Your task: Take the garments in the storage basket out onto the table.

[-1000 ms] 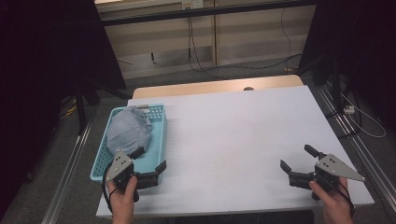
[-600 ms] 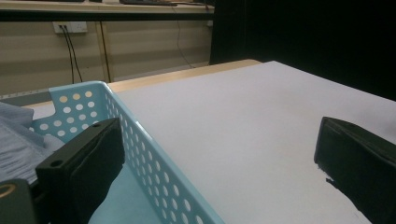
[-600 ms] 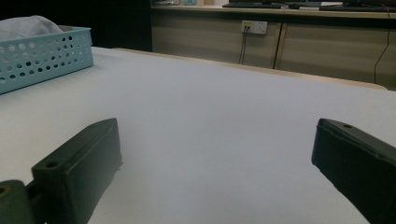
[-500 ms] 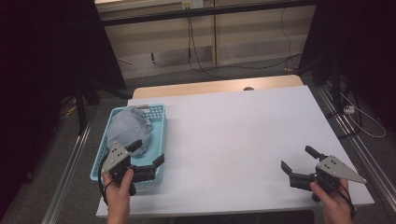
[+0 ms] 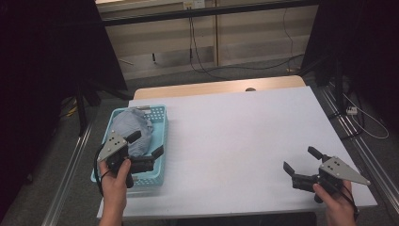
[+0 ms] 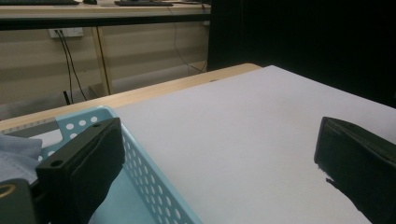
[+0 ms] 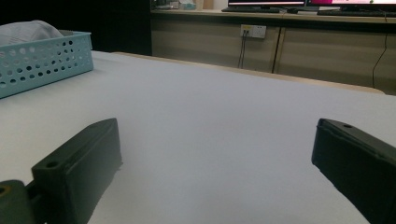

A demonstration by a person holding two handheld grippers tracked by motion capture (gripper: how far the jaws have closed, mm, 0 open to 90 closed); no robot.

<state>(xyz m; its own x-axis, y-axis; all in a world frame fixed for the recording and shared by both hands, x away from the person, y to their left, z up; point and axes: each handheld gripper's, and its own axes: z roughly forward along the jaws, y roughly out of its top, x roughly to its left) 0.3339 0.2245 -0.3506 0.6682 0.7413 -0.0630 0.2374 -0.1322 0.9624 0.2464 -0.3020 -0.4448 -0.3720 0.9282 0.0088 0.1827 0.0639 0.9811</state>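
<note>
Hands come in at the near edge of the white tabletop (image 5: 244,141), each holding a black hand-held gripper. The right hand-held gripper (image 5: 301,165) hovers low over the bare surface by the near right corner, jaws spread wide and pinching nothing, well apart from everything else. The left hand-held gripper (image 5: 146,145) hangs over the near end of the light blue perforated plastic basket (image 5: 160,141), jaws likewise spread and empty; in the left gripper view one jaw sits inside the basket wall and the other outside it, over the tabletop, so the gripper straddles the rim. Just beyond it, in the far part of the basket, lies the crumpled grey-blue cloth (image 5: 131,129), heaped above the rim and apparently not touched by either jaw. The likely aim is to take hold of that cloth. The main risk is that a straddling jaw comes down on the basket wall rather than the fabric, closing on plastic and dragging or tipping the light basket off the left edge, which it sits close to. A shallow pinch on a loose fold could also slip free as the cloth is lifted.
</note>
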